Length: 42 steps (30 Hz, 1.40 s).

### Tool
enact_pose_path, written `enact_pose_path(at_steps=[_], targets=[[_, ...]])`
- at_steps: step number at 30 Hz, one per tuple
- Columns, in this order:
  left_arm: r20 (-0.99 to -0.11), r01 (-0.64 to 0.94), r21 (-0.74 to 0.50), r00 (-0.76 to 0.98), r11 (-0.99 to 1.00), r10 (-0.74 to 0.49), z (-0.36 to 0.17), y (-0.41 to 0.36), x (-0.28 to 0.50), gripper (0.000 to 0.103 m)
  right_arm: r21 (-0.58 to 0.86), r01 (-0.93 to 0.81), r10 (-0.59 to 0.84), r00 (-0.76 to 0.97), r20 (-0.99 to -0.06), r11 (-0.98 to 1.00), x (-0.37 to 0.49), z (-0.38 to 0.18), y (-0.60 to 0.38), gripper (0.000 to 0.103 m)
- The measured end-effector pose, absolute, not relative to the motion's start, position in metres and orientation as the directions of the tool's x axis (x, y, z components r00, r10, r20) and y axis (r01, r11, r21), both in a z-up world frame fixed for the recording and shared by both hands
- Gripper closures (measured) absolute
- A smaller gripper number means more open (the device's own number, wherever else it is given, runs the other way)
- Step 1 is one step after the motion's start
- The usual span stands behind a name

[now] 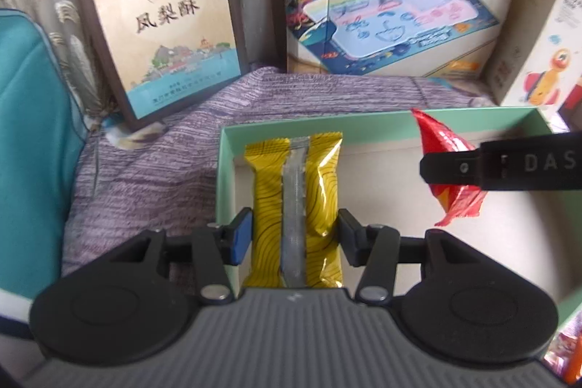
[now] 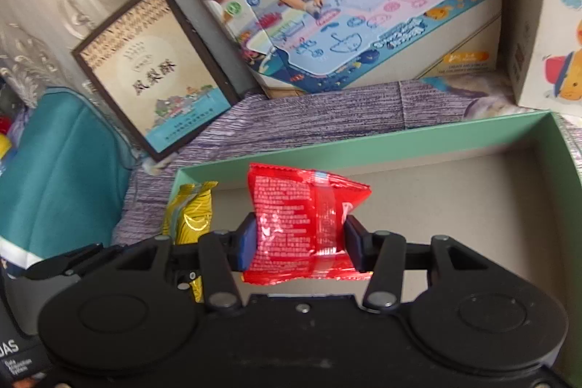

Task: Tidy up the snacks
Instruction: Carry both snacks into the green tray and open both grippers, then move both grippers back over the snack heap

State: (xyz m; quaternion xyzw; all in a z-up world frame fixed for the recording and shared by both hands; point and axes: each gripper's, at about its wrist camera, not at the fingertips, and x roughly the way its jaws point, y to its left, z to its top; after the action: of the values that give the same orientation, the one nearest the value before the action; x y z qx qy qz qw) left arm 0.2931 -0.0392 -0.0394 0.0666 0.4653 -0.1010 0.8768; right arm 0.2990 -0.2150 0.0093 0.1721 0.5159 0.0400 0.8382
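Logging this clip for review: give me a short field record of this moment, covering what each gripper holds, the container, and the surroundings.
left gripper: shut on yellow snack packet, seam side up, at the tray's left end
right gripper: shut on red snack packet, held over the tray
tray: green-walled, open, on purple cloth
backdrop: pastry gift box, drawing-mat toy box, both propped upright behind
task state: neither packet released yet
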Motion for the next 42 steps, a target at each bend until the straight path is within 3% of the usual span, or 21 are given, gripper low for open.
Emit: enact_pose_path(at_steps=[5, 6, 7, 8, 9, 10, 16, 29, 42], targets=[[-0.826, 0.245, 0.056, 0.555, 0.968, -0.092, -0.054, -0.043, 0.310, 0.050, 0.369, 0.146, 0.272, 0.445, -0.853, 0.918, 0.318, -0.019, -0.216, 0.051], [-0.818, 0.247, 0.065, 0.569, 0.967, -0.090, -0.053, -0.044, 0.310, 0.044, 0.389, 0.155, 0.286, 0.448, -0.847, 0.908, 0.322, -0.021, -0.216, 0.036], [-0.808, 0.252, 0.068, 0.582, 0.965, -0.095, -0.051, -0.044, 0.308, 0.027, 0.405, 0.162, 0.295, 0.458, -0.838, 0.900, 0.321, -0.020, -0.218, 0.015], [-0.795, 0.260, 0.063, 0.597, 0.963, -0.109, -0.048, -0.044, 0.305, 0.015, 0.418, 0.160, 0.301, 0.476, -0.827, 0.894, 0.319, -0.017, -0.220, 0.006], [-0.784, 0.272, 0.053, 0.608, 0.961, -0.129, -0.045, -0.044, 0.302, 0.012, 0.421, 0.159, 0.300, 0.488, -0.820, 0.893, 0.318, -0.015, -0.222, 0.000], [-0.777, 0.274, 0.057, 0.616, 0.960, -0.129, -0.041, -0.045, 0.299, 0.007, 0.424, 0.161, 0.301, 0.489, -0.819, 0.891, 0.317, -0.012, -0.224, 0.000], [-0.787, 0.261, 0.043, 0.604, 0.964, -0.128, -0.028, -0.043, 0.272, 0.000, 0.414, 0.172, 0.285, 0.495, -0.821, 0.894, 0.281, 0.012, -0.238, 0.000], [-0.817, 0.271, 0.029, 0.561, 0.962, -0.133, -0.017, -0.011, 0.156, 0.000, 0.394, 0.116, 0.302, 0.462, -0.834, 0.912, 0.166, 0.047, -0.236, 0.000], [-0.869, 0.245, 0.034, 0.486, 0.969, -0.092, -0.055, 0.025, 0.070, 0.000, 0.380, -0.025, 0.349, 0.455, -0.819, 0.925, 0.084, 0.047, -0.208, 0.000]])
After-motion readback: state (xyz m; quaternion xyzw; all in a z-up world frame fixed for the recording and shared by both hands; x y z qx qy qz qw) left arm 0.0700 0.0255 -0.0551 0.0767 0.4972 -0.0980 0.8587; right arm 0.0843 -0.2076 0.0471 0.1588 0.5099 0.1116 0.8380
